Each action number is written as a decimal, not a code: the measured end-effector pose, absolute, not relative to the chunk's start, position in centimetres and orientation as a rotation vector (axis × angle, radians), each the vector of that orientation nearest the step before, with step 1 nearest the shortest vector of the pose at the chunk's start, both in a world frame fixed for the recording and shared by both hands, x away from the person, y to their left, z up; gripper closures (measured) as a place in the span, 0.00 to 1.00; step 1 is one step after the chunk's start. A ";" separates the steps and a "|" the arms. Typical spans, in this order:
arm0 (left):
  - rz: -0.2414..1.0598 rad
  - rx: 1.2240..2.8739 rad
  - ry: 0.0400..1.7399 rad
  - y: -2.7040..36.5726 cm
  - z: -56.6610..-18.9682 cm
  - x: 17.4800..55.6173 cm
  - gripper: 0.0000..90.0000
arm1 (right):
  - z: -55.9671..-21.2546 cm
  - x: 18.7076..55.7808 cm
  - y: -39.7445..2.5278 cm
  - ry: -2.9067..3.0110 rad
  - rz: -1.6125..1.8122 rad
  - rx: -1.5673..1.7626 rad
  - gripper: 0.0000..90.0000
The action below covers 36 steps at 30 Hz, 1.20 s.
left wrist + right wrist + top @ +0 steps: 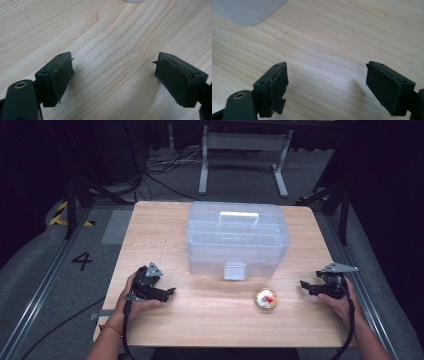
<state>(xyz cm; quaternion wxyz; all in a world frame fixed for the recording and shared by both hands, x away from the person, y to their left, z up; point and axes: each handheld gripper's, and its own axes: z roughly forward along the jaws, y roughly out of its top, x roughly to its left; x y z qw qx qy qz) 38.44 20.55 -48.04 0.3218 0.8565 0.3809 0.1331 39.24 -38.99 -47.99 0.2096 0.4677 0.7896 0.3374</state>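
Note:
A clear plastic toolbox [236, 239] with a white handle and a front latch stands shut at the back middle of the wooden table [210, 320]. A small round tin [266, 299] with a red and white top lies in front of it, to the right. My left gripper [170, 291] rests on the table at the front left, open, with bare wood between its pads [61, 77]. My right gripper [303, 284] rests at the right edge, open too, with only wood between its pads [277, 87]. A corner of the toolbox [247, 11] shows in the right gripper view.
Bare wood lies between the two grippers in front of the toolbox. Beyond the table are a grey floor, metal rails on both sides, a white stand [245, 150] and cables at the back.

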 end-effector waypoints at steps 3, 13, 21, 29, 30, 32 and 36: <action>0.321 2.228 1.022 20.6 -47.9 38.5 0.20 | -47.3 39.2 -39.0 2.180 0.970 1.299 0.21; 0.409 2.204 0.917 18.5 -44.0 39.2 0.21 | -40.2 40.0 -37.6 2.102 1.003 1.131 0.23; 0.419 2.163 0.850 16.9 -41.6 40.6 0.21 | -34.6 41.8 -35.0 2.087 1.087 1.038 0.23; 0.423 2.146 0.793 14.6 -41.1 41.7 0.21 | -31.1 44.0 -30.3 2.132 1.113 0.908 0.30; 0.428 2.148 0.789 14.4 -41.1 41.8 0.21 | -30.9 44.3 -29.7 2.147 1.114 0.896 0.31; 0.426 2.143 0.790 13.9 -41.3 41.9 0.20 | -30.6 44.8 -28.3 2.158 1.094 0.871 0.32; 0.453 2.147 0.799 13.6 -41.4 42.1 0.18 | -30.3 45.9 -26.1 2.182 1.104 0.836 0.35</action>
